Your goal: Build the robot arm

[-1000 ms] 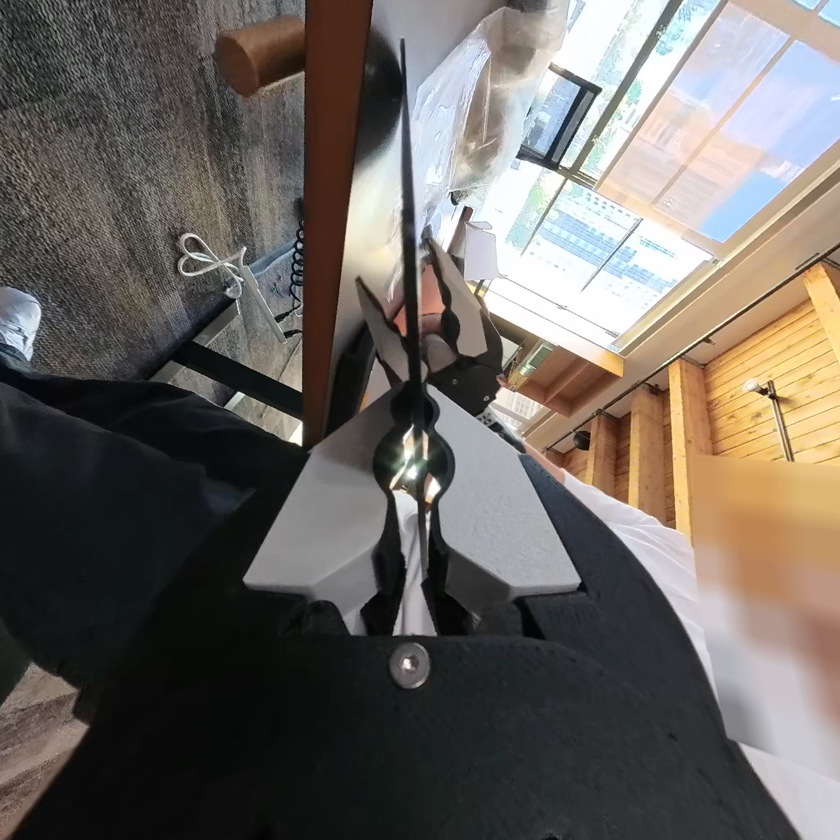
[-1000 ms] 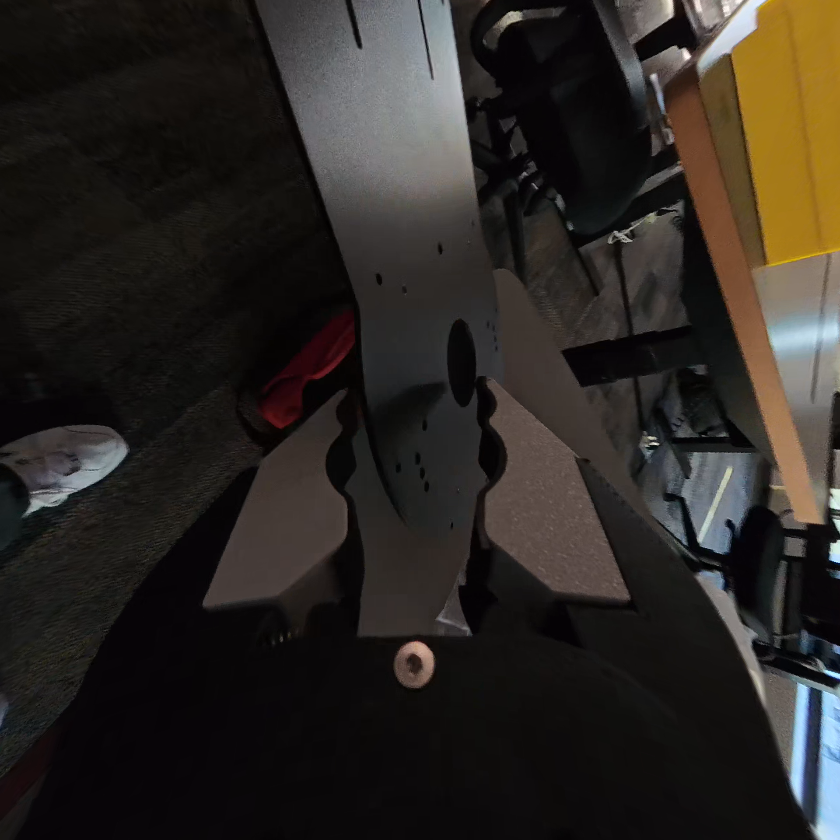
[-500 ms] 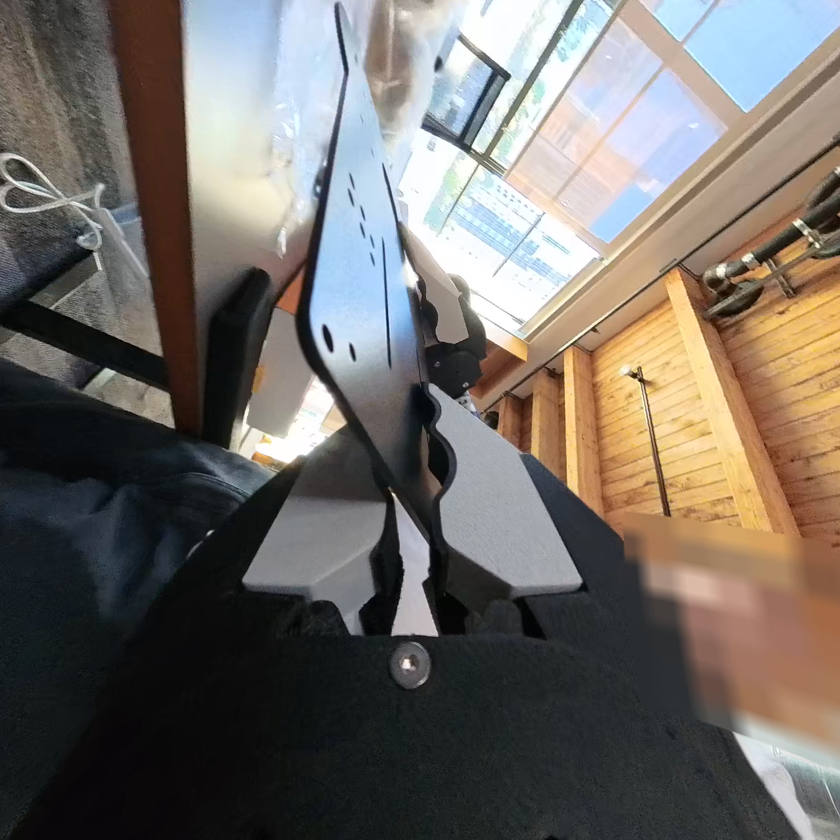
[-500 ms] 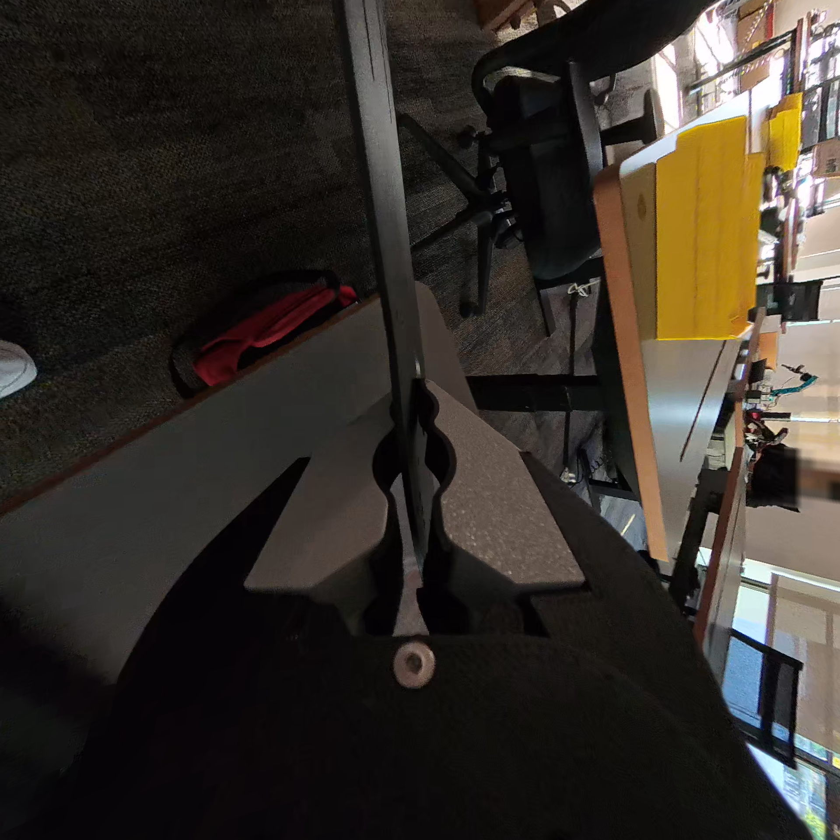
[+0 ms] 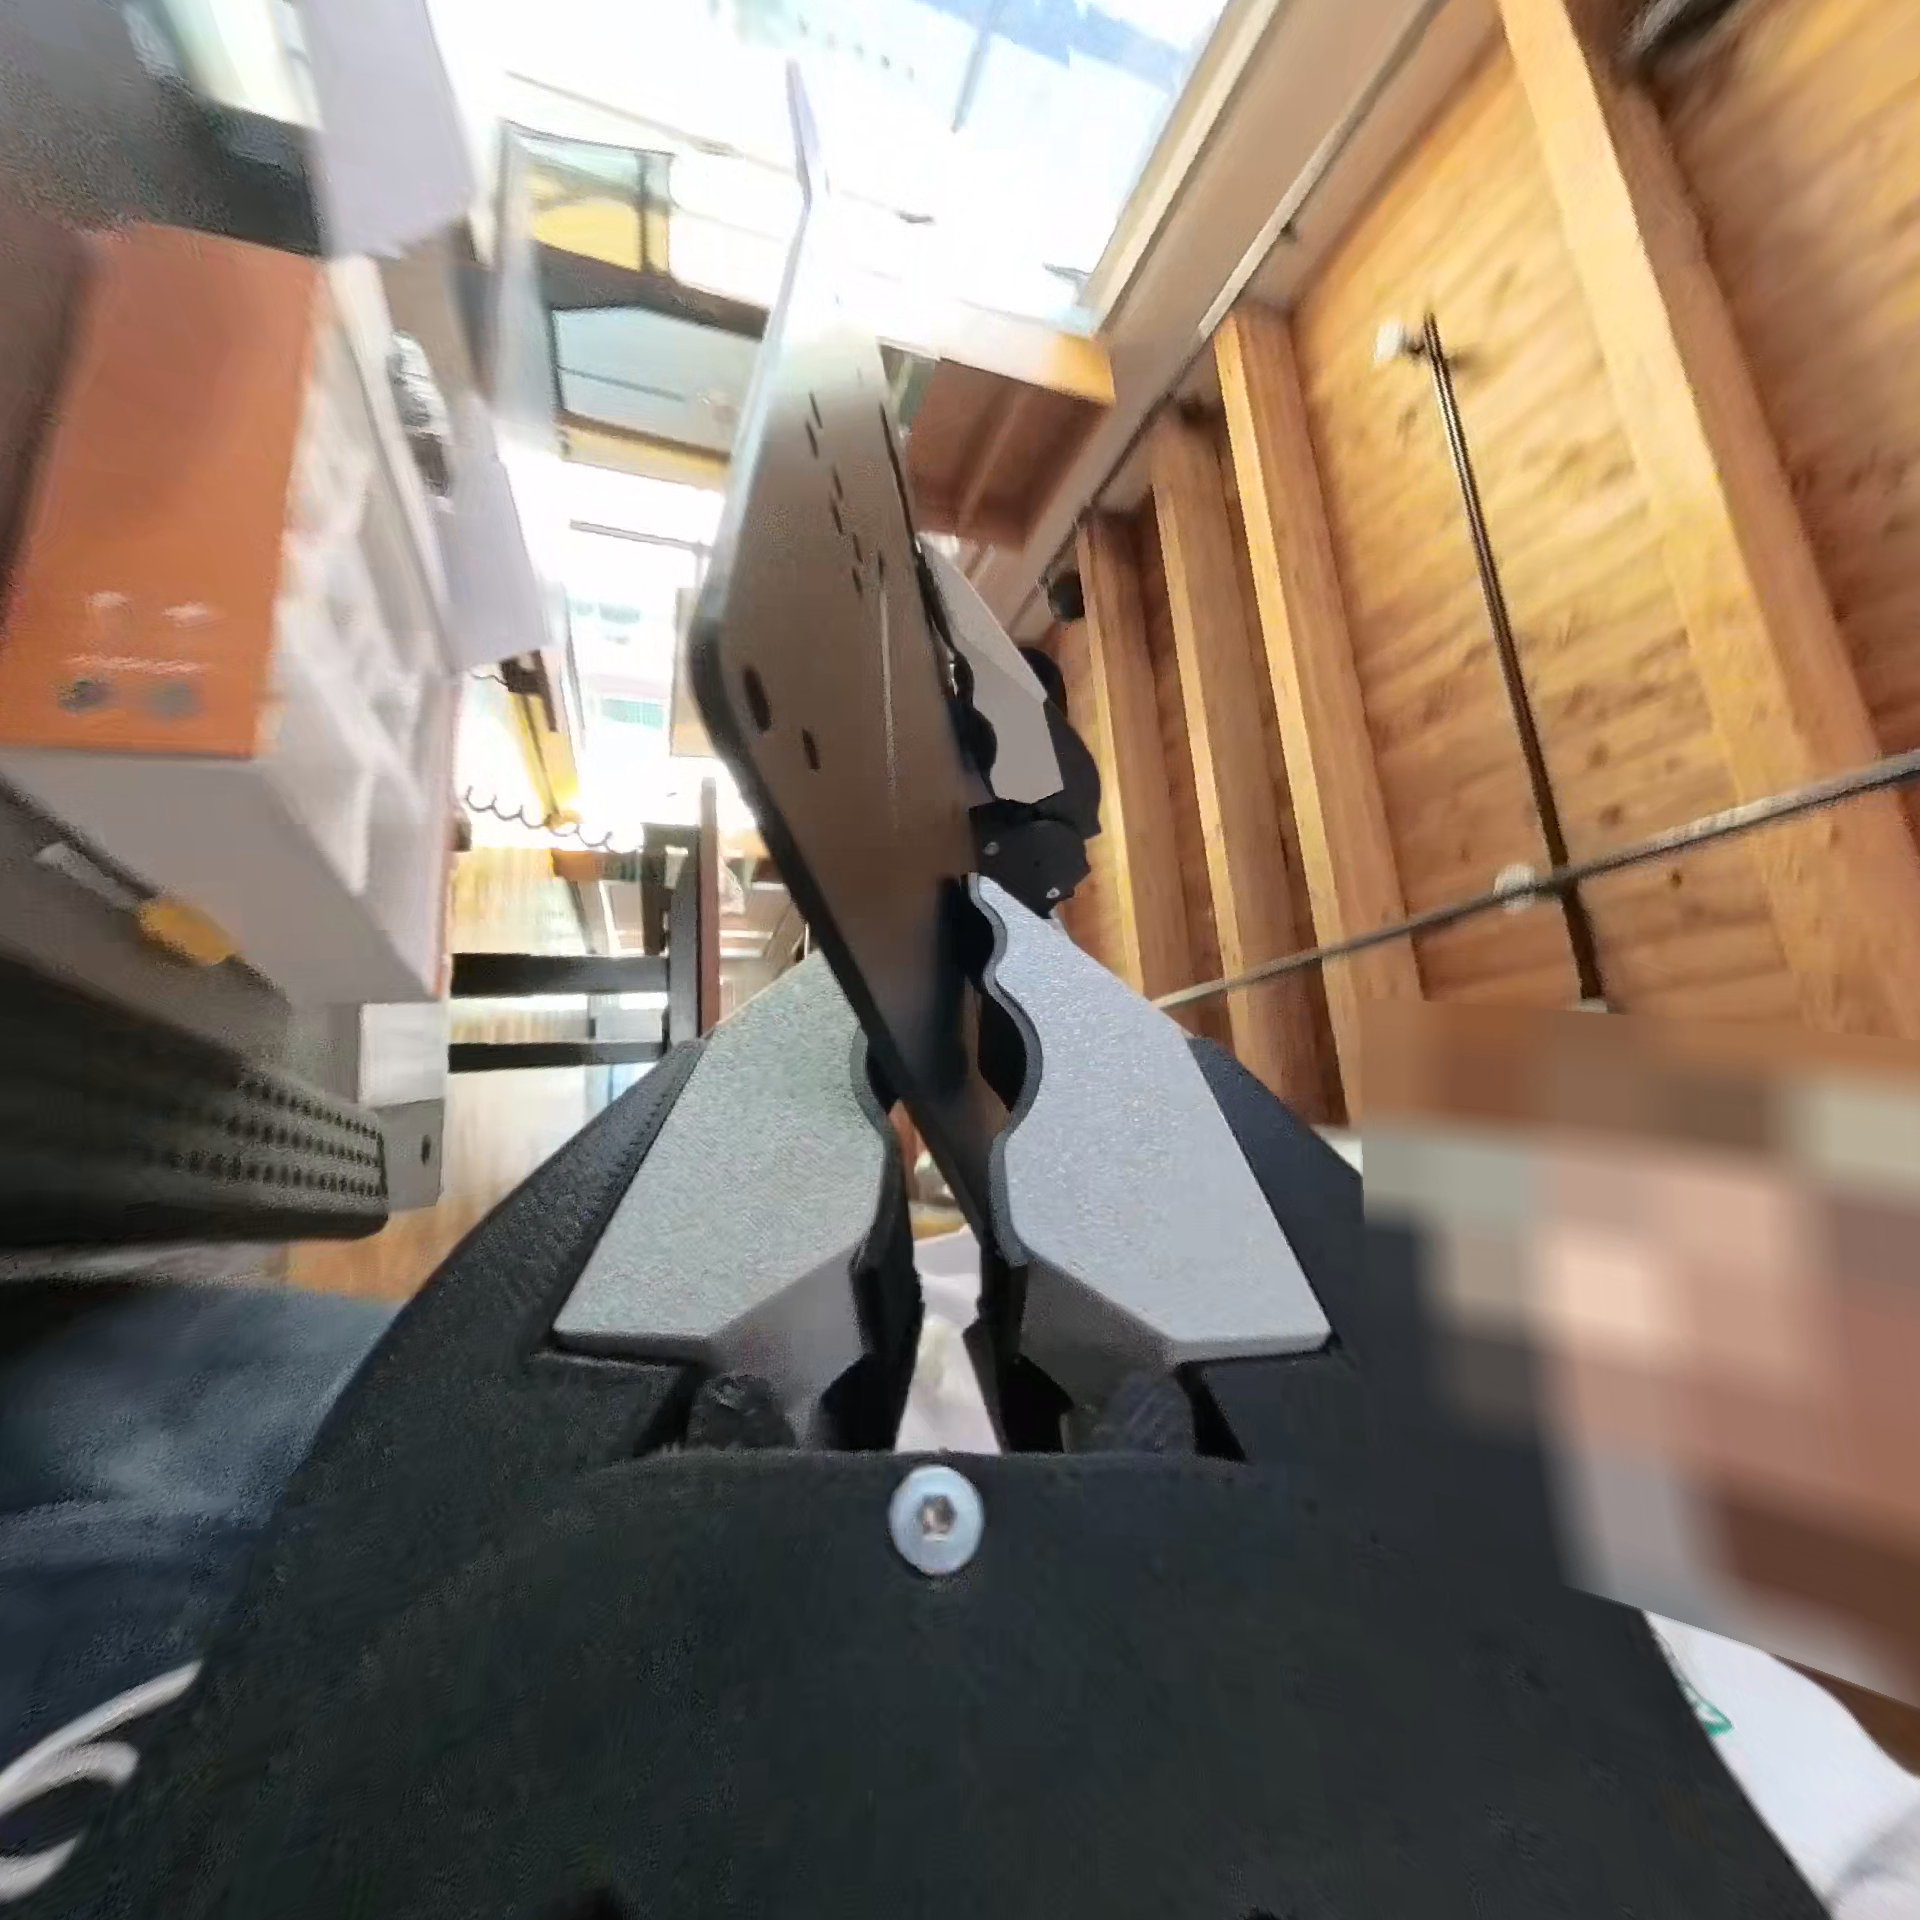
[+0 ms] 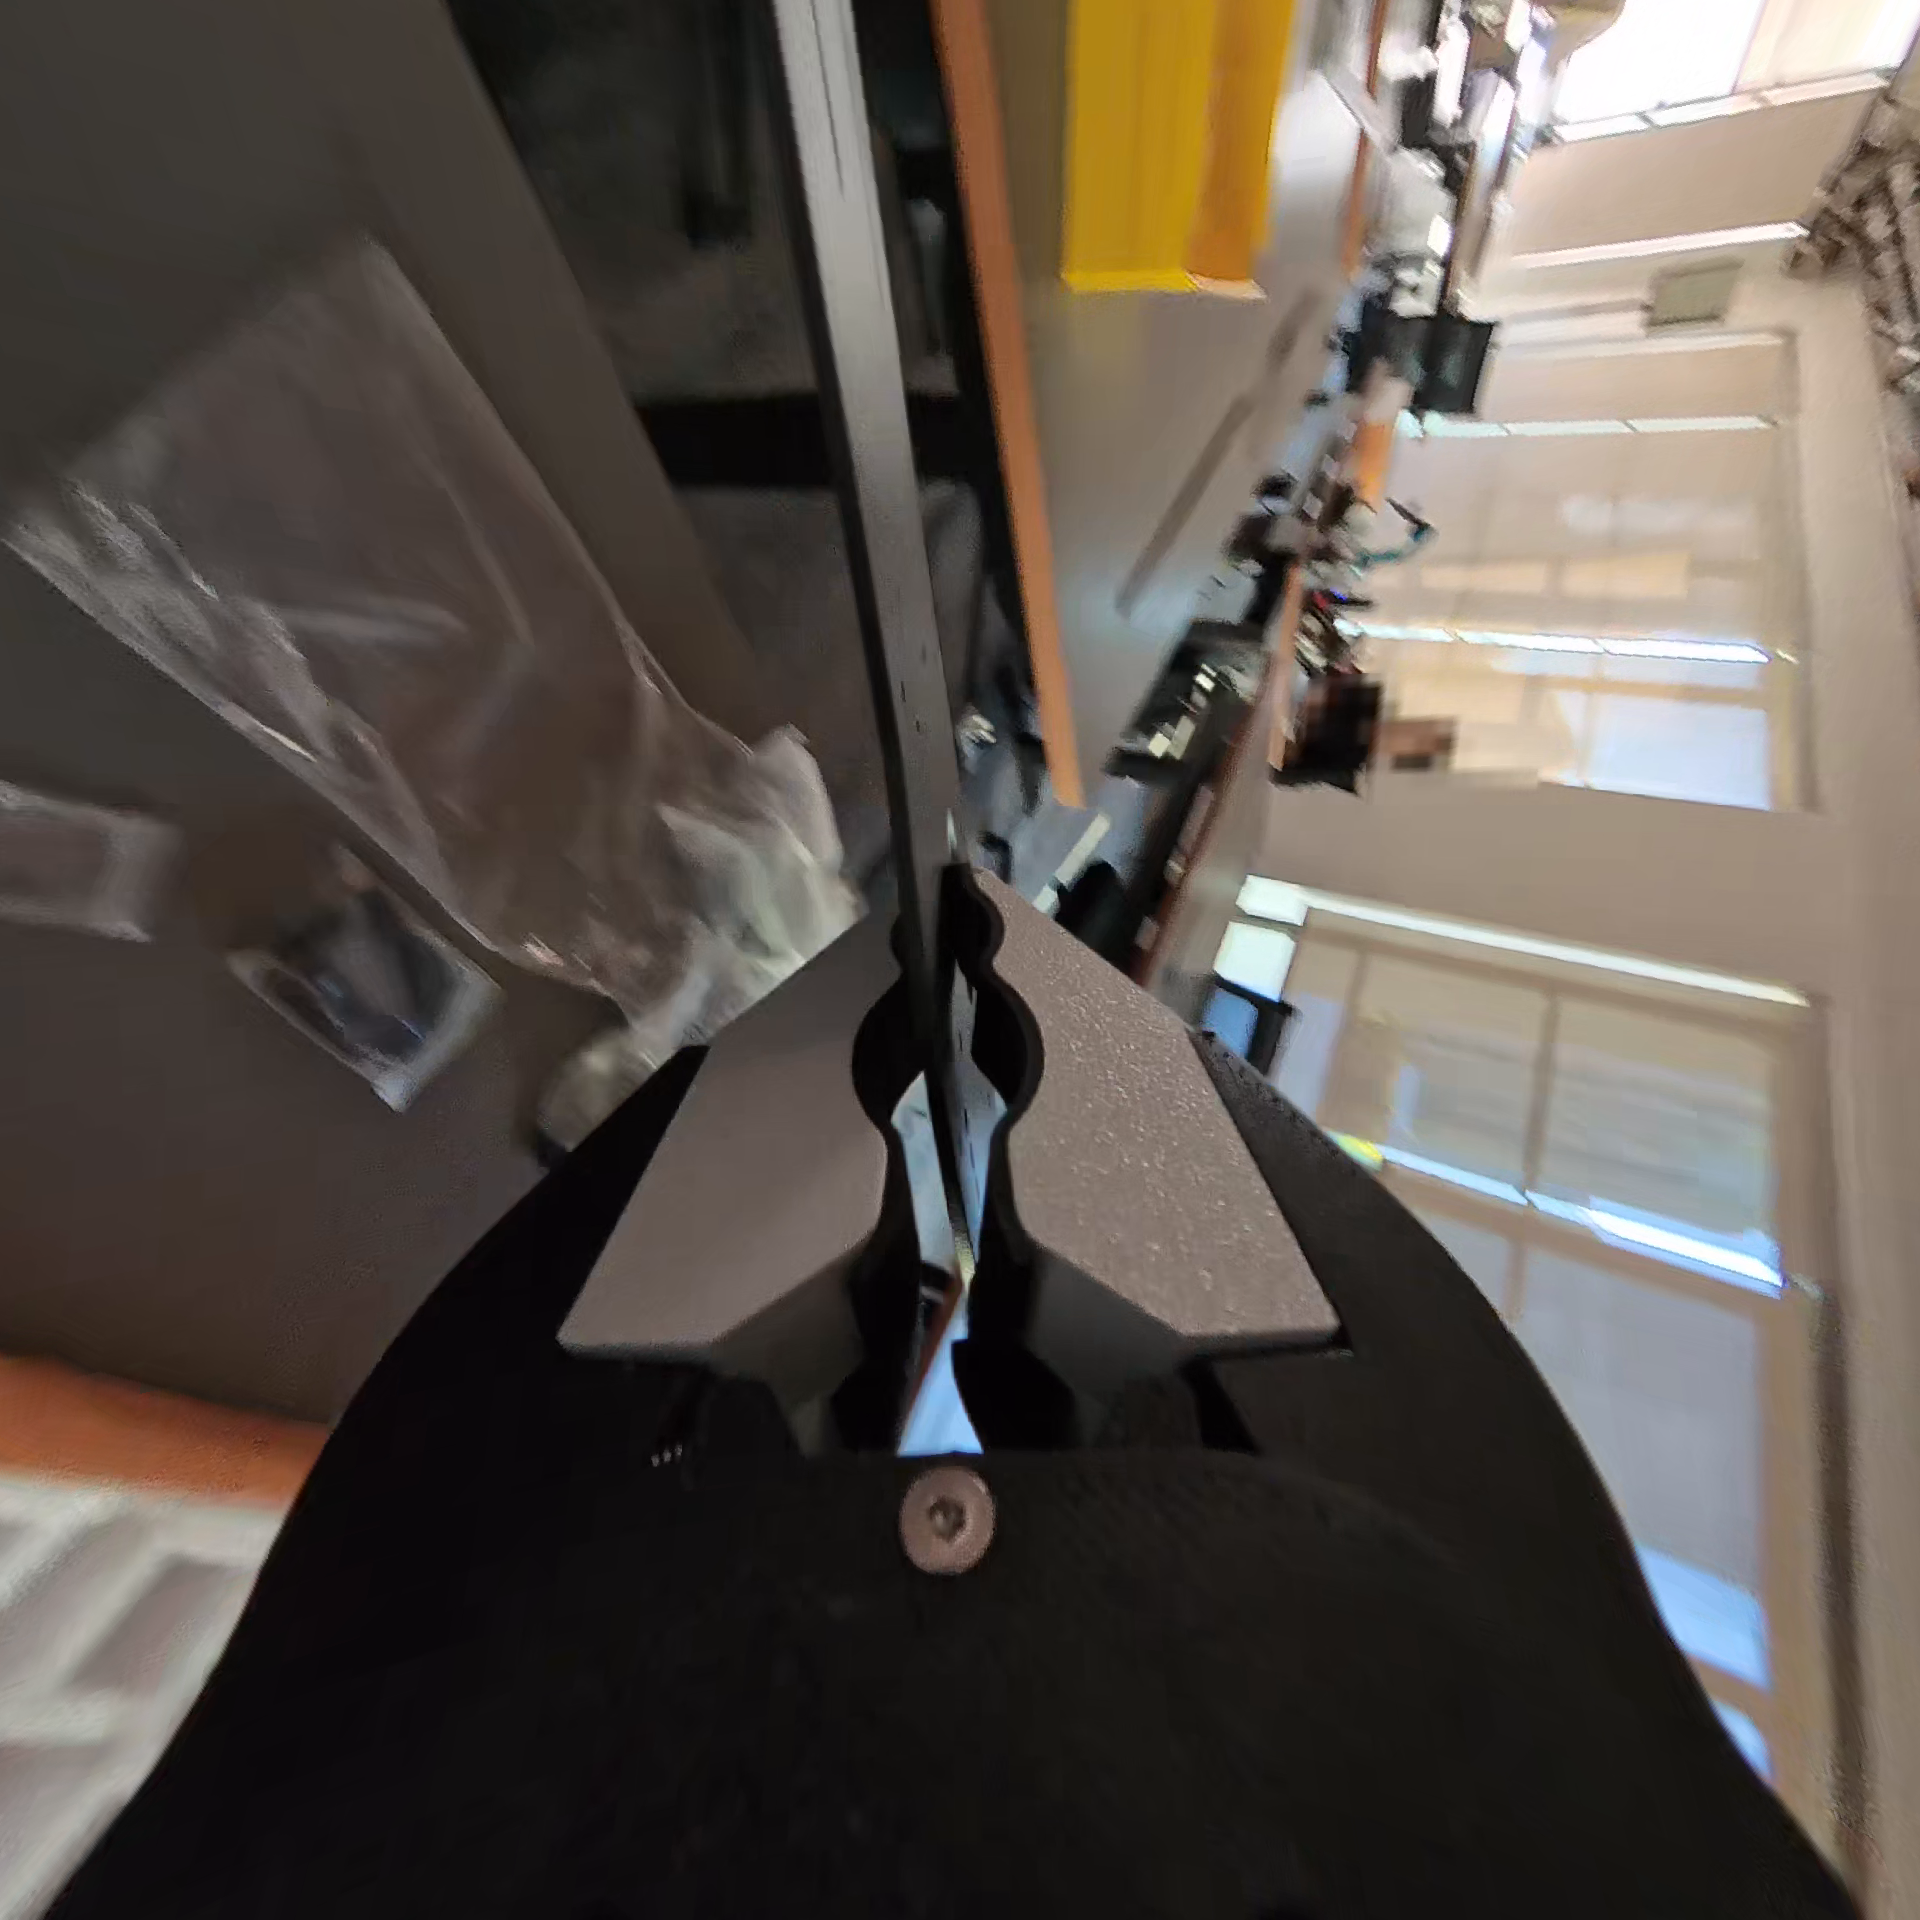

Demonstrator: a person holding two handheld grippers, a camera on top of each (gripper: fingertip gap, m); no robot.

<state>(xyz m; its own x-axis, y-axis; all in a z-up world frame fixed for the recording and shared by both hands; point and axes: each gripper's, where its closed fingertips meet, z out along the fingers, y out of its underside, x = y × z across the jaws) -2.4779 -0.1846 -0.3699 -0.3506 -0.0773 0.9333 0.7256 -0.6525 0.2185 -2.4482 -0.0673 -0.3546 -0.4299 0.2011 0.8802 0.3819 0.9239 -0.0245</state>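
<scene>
A long flat black metal plate (image 5: 831, 665) with small drilled holes and a slot is held in the air by both grippers. My left gripper (image 5: 940, 1023) is shut on one end of it. The other gripper's grey fingers (image 5: 1003, 686) clamp the plate farther along in the left wrist view. In the right wrist view the plate (image 6: 883, 499) shows nearly edge-on, and my right gripper (image 6: 940, 997) is shut on it.
An orange box (image 5: 156, 499) and a white unit (image 5: 343, 748) sit at the left. A black perforated panel (image 5: 177, 1143) is below them. A wooden wall (image 5: 1558, 520) is at the right. Crumpled clear plastic bags (image 6: 436, 748) lie on a grey table (image 6: 260, 1195). A yellow bin (image 6: 1164, 135) is beyond. Some 12 cm of space lies between my two pairs of fingers.
Both grippers have swung upward with the plate: the views went from carpet and table edge to windows, wooden wall and table top. Both stay shut on the plate.
</scene>
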